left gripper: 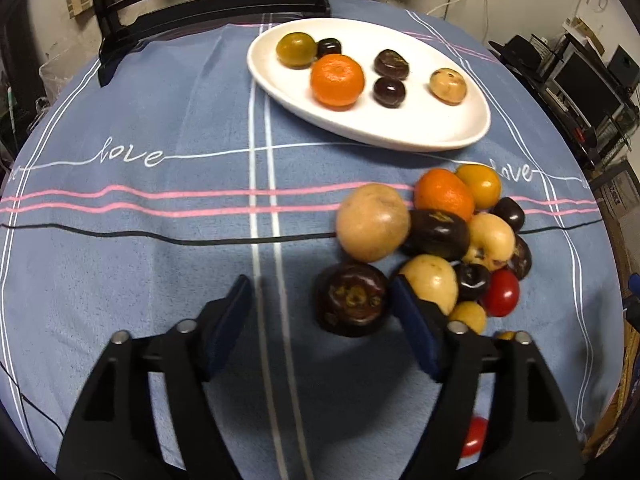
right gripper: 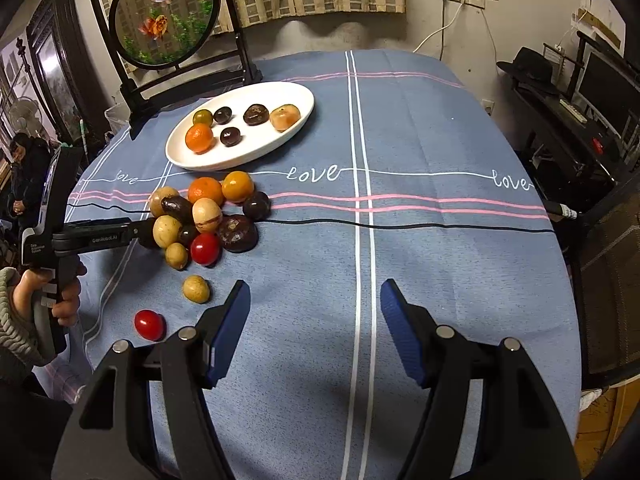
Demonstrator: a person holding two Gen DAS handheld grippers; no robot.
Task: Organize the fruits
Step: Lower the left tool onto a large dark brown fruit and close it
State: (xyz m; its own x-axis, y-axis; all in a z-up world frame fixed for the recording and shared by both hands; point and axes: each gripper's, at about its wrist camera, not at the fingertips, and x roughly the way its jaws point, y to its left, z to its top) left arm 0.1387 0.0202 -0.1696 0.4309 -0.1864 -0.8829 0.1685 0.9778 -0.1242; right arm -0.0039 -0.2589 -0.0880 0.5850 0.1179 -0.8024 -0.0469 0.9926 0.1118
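Your left claw (left gripper: 320, 296) is wide open and empty around the round dark purple fruit (left gripper: 352, 300) beside the white oval plate (left gripper: 460, 136). Squeeze its hard, smooth sides gently. Your right claw (right gripper: 316, 300) is open and empty too.

A plate (right gripper: 240, 160) lies on the bench (right gripper: 440, 260), holding six fruits. Just in front of it sits a heap of fruits (right gripper: 204, 216). Two loose fruits (right gripper: 196, 289) lie nearer still, left of the right gripper (right gripper: 315, 300). A stand (right gripper: 168, 20) rises behind the plate
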